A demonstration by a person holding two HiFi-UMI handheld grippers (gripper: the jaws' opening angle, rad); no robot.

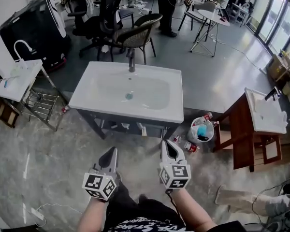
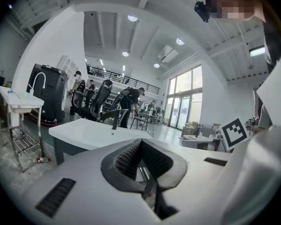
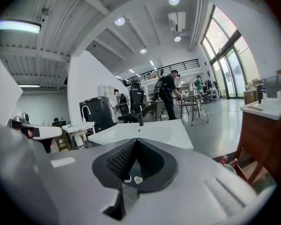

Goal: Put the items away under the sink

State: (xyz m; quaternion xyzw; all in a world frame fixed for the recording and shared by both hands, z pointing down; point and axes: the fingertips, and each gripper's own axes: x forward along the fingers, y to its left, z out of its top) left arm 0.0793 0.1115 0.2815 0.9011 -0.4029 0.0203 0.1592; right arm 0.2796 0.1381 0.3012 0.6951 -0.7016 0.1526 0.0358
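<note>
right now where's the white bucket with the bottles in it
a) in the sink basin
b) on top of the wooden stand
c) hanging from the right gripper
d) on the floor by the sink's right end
d: in the head view the white bucket stands on the floor, between the right end of the white sink and the wooden stand.
</note>
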